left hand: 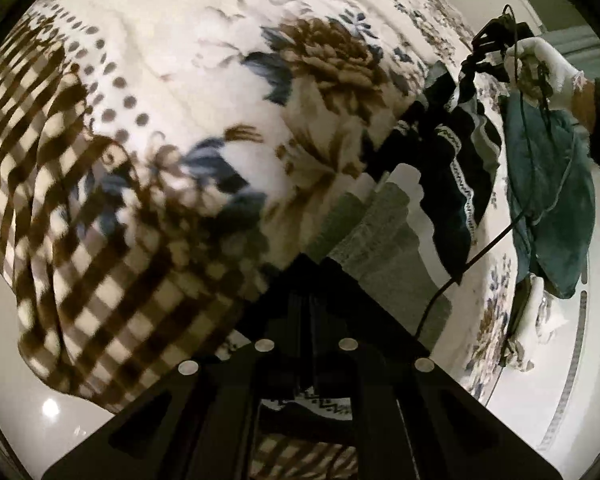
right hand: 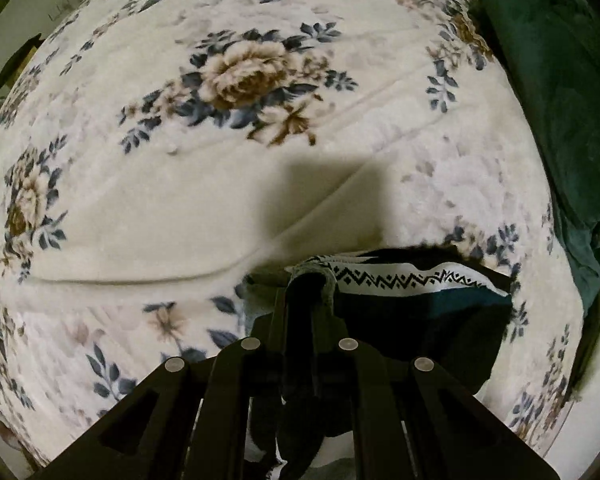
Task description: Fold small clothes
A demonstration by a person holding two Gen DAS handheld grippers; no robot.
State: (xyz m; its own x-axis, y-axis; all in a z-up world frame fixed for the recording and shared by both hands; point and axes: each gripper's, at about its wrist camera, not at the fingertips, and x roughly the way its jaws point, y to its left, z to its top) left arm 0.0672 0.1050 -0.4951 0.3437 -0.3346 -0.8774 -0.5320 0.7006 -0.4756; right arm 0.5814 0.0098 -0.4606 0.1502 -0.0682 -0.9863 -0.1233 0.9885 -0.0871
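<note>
Through the left wrist camera I see my left gripper (left hand: 306, 276) with its black fingers drawn together on the hem of a small dark garment with grey ribbed panels and a white zigzag band (left hand: 448, 168). The cloth stretches from those fingertips up and right across the cream fleece blanket with brown and blue flowers (left hand: 188, 40). At the far end, my right gripper (left hand: 466, 70) pinches the other corner; a white-gloved hand (left hand: 540, 64) holds it, and a black cable (left hand: 488, 248) trails from it. Beyond lies a crumpled teal cloth (left hand: 548, 184). The blanket's brown checked border (left hand: 60, 200) is blurred, and the garment's full shape is hard to read.

Through the right wrist camera, the right gripper (right hand: 306, 284) is narrowed onto a grey ribbed edge of the same garment, whose patterned band runs off to the right just above the blanket. The fingertips are wrapped in cloth, so the pads are hidden. The teal cloth is cut off at the upper right edge.
</note>
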